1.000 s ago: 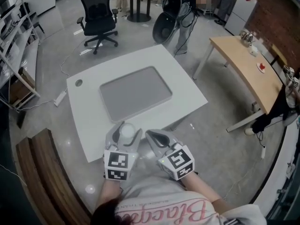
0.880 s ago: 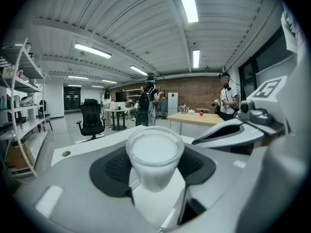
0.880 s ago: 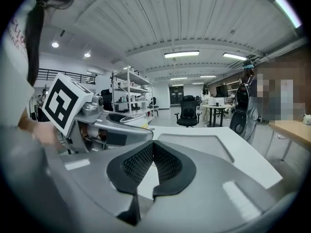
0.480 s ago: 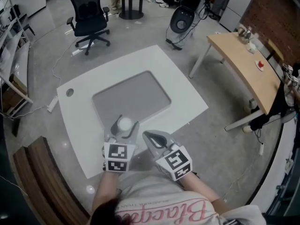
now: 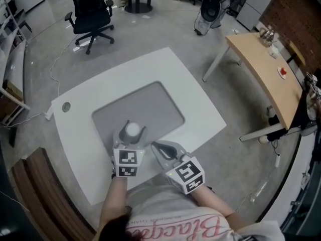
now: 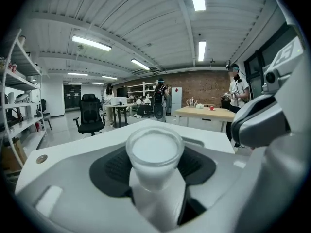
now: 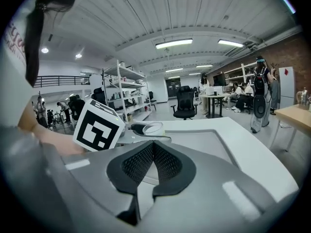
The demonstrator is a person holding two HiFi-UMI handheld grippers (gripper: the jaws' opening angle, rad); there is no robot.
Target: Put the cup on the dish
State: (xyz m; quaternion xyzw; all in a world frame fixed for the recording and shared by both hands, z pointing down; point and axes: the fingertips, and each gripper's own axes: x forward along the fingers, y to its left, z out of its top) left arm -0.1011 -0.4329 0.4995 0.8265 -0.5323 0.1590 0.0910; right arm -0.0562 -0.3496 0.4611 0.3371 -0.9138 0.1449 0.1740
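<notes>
A white, frosted cup [image 5: 132, 129] sits upright between the jaws of my left gripper [image 5: 131, 134], which is shut on its body. It is held over the near edge of the grey mat [image 5: 145, 107] on the white table [image 5: 200, 104]. In the left gripper view the cup [image 6: 154, 152] fills the gap between the dark pads [image 6: 114, 166]. My right gripper [image 5: 164, 148] hovers just right of the left one, shut and empty. Its pads [image 7: 167, 161] meet in the right gripper view, where the cup's rim [image 7: 150, 127] shows behind them. I see no dish on the white table.
A black office chair [image 5: 90, 11] and a fan [image 5: 208, 9] stand beyond the table. A wooden table [image 5: 266, 69] with small items is at the right. A wooden bench [image 5: 35, 195] runs along the near left, with shelving [image 5: 10, 59] at the far left.
Both grippers have moved forward from the table's near edge. The cup, still held in the left gripper, is now over the grey mat's near edge.
</notes>
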